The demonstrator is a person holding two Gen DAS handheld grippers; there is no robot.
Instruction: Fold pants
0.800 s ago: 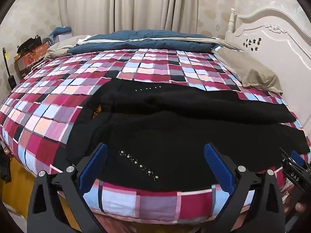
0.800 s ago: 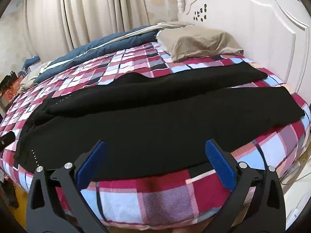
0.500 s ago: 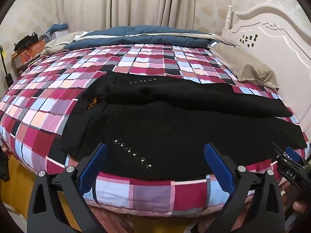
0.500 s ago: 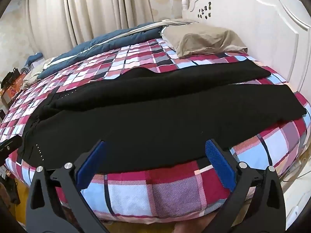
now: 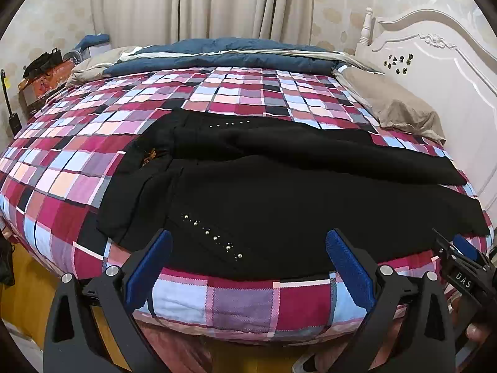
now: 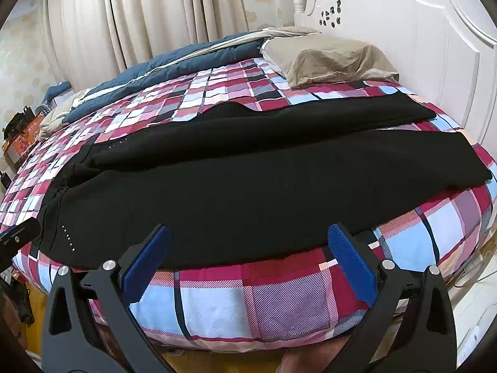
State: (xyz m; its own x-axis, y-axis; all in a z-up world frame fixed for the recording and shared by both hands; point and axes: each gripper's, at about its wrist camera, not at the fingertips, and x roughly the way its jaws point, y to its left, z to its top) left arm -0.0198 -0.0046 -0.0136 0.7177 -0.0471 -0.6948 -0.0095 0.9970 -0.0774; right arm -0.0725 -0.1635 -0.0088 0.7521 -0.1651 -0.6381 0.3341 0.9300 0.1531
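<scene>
1. Black pants (image 5: 279, 192) lie spread on the plaid bed (image 5: 93, 143), legs running toward the white headboard (image 5: 441, 71), waist end toward the foot. Near leg sits along the bed's front edge; far leg lies just behind it, w/ a slight overlap at the crotch.
2. Left hand-held gripper (image 5: 248, 258): jaws wide, nothing between them, hovering short of the near edge by the studded pocket (image 5: 214, 237). Not touching cloth.
3. Right hand-held gripper (image 6: 248, 255): also wide and empty, hovering off the bed edge opposite the mid-thigh of the near leg (image 6: 279, 192).
4. Step in hand, as I read it: approach for the first fold, i.e. near leg over far leg. Nothing folded yet.
5. To do it well, prob. best to:
   - pinch the near edge only, one layer pair, not the bedsheet under it; sheet is loose-looking at the rim;
   - spread the grips: left nearer the waist, right further toward the hem (image 6: 466, 168), so the leg lifts flat w/o sagging in the middle;
   - close both together, lift low, carry across and lay seam on seam.
6. Risk: black-on-black hides the edges, so the overlap is hard to judge. Pillow (image 6: 329, 59) sits near the far hem; keep the cloth clear of it.
</scene>
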